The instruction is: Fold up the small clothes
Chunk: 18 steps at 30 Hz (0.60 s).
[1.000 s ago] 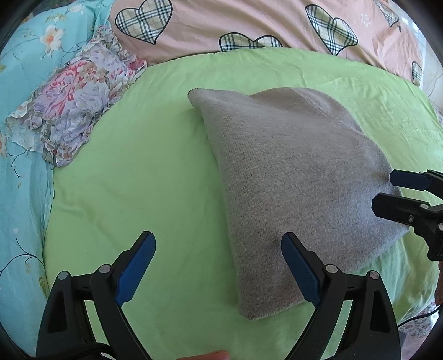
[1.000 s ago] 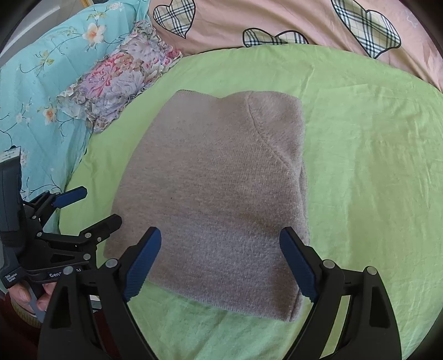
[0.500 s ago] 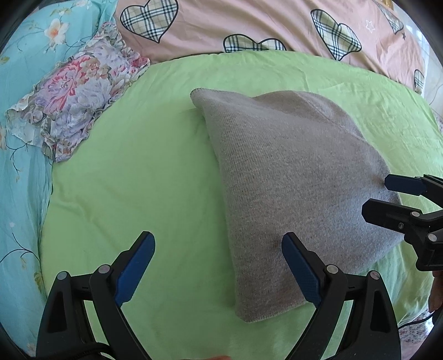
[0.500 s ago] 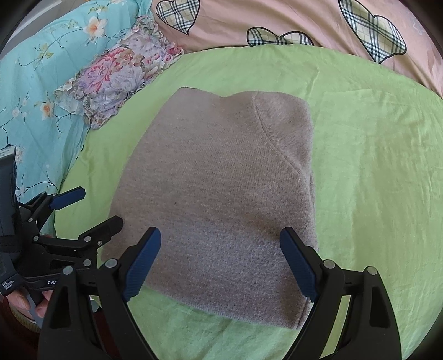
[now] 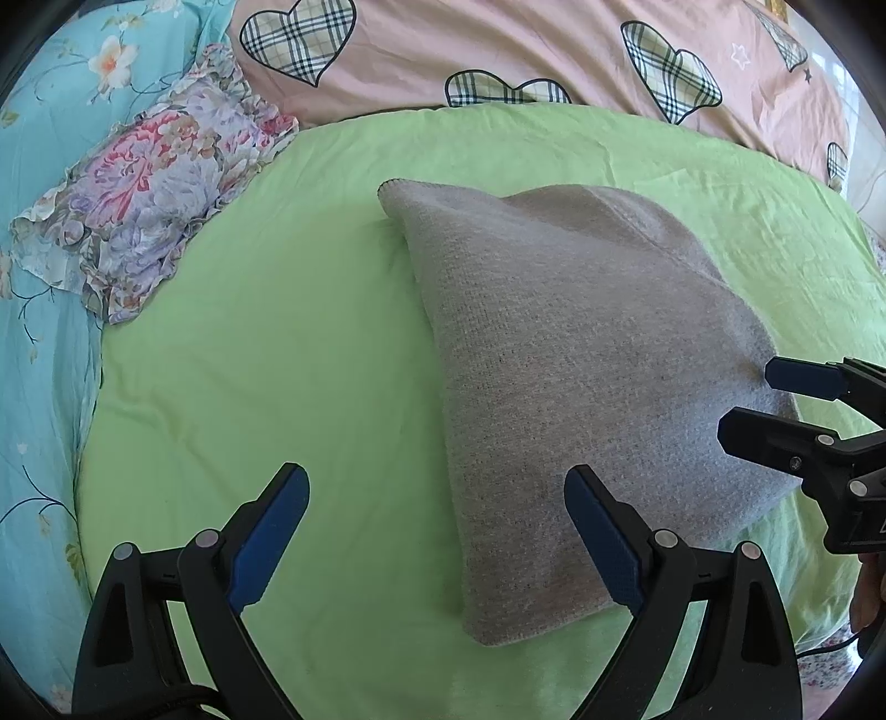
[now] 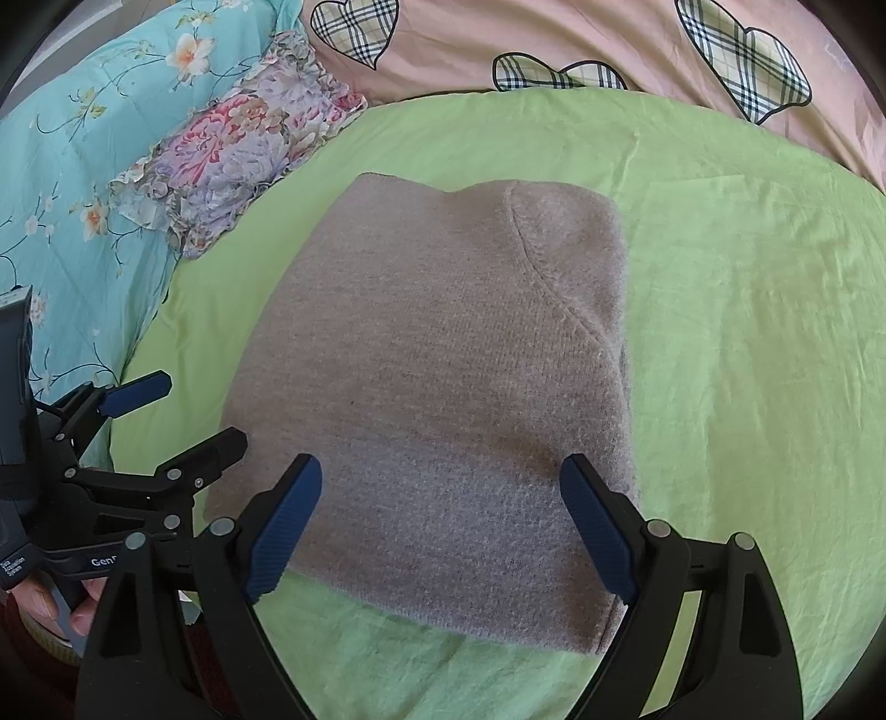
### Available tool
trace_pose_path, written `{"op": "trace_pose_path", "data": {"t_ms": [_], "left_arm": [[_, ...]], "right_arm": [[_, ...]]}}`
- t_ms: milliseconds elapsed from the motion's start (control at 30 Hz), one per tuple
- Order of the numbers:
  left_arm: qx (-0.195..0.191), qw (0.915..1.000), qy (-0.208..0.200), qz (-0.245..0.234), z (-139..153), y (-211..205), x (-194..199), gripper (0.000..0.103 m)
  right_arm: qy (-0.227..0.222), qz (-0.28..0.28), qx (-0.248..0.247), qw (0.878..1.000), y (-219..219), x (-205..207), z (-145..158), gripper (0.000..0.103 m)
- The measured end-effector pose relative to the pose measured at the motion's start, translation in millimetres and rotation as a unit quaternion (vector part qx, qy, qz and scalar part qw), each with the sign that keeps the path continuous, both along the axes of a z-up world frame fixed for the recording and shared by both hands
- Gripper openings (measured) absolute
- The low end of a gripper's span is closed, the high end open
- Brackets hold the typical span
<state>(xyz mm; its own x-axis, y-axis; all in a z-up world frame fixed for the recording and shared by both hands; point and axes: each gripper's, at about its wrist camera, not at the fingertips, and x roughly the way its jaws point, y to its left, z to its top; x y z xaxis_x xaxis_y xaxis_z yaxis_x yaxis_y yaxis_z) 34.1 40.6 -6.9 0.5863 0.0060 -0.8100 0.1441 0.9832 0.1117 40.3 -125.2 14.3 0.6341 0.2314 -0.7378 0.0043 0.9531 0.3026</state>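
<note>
A grey knitted garment (image 5: 576,376) lies folded into a flat block on the green sheet (image 5: 288,354); in the right wrist view the same grey garment (image 6: 443,399) fills the middle. My left gripper (image 5: 437,531) is open and empty, hovering at the garment's near left edge. My right gripper (image 6: 443,526) is open and empty above the garment's near edge. Each gripper shows in the other's view: the right gripper (image 5: 775,404) at the garment's right side, the left gripper (image 6: 183,415) at its left side.
A folded floral cloth (image 5: 144,205) lies at the back left, on a teal flowered bedcover (image 5: 39,360). A pink cover with plaid hearts (image 5: 498,50) runs along the far side. A hand (image 6: 55,603) holds the left gripper's handle.
Both grippers have drawn back slightly toward the near side of the garment, still open. The garment itself has not moved.
</note>
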Motion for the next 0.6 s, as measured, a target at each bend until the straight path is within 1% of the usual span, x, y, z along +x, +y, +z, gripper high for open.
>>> {"op": "trace_pose_path", "data": {"t_ms": [600], "left_arm": [[0.001, 1.0, -0.003, -0.007, 1.6, -1.6, -2.6, 0.094]], "right_arm": [[-0.006, -0.001, 0.001, 1.0, 0.7, -2.8, 3.1, 0.088]]}}
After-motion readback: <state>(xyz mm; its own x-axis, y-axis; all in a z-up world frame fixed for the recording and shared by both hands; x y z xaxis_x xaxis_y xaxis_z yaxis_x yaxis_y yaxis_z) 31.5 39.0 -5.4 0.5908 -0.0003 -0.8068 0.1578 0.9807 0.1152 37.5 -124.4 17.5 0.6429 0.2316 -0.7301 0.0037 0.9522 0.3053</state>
